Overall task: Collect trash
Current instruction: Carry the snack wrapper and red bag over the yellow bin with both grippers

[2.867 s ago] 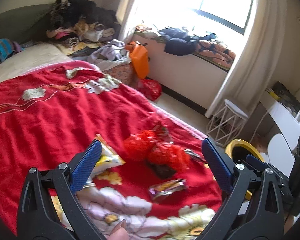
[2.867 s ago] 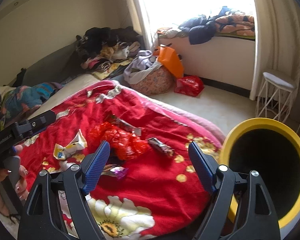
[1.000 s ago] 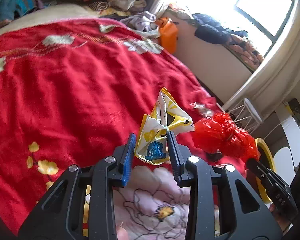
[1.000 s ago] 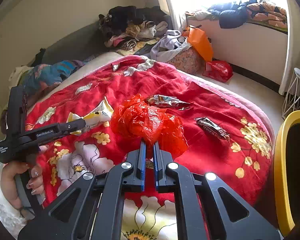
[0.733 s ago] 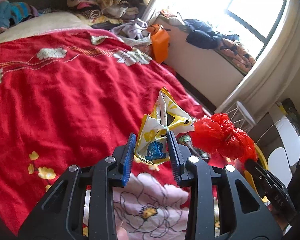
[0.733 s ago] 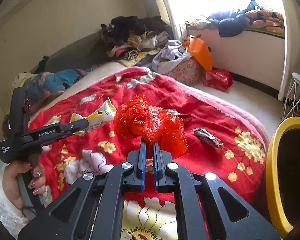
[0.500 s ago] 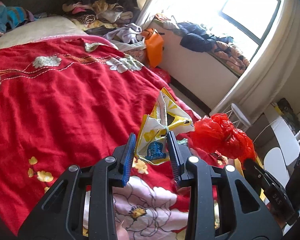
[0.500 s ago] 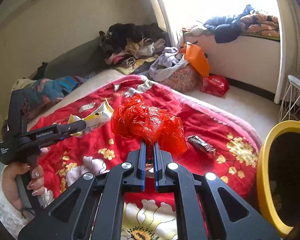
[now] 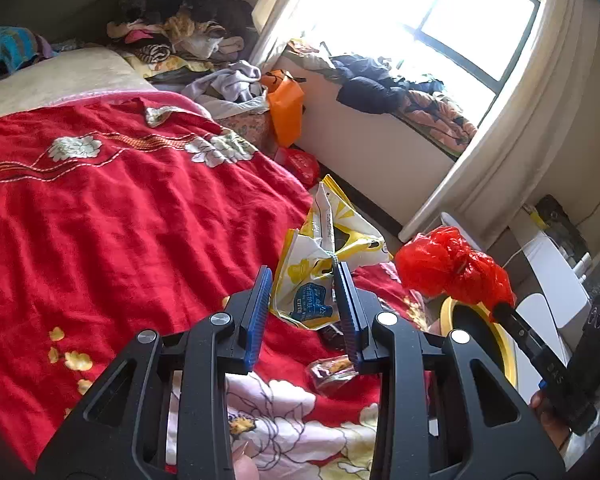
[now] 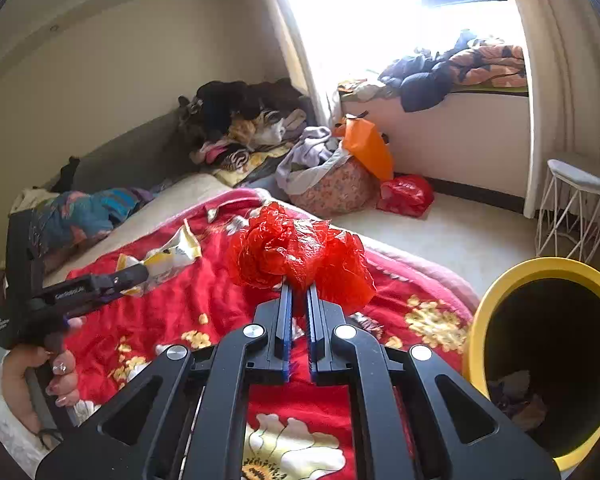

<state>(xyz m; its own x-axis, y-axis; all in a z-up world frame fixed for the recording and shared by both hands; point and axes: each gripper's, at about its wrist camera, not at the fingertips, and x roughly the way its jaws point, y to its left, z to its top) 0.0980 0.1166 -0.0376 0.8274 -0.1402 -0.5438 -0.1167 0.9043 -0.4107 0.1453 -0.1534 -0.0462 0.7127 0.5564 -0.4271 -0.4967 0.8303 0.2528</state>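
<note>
Sunlit window (image 9: 472, 12), cream curtain (image 9: 512, 128), red floral bedspread (image 9: 112, 216), white stool (image 10: 572, 204)

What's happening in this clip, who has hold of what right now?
A person is clearing litter off a bed with a red floral blanket, one handheld gripper in each hand. The left gripper is shut on a yellow and white snack wrapper, held clear of the blanket. The right gripper is shut on a crumpled red plastic bag, also in the air. A yellow-rimmed bin stands beside the bed with some rubbish inside. At least one small wrapper lies on the blanket.
</note>
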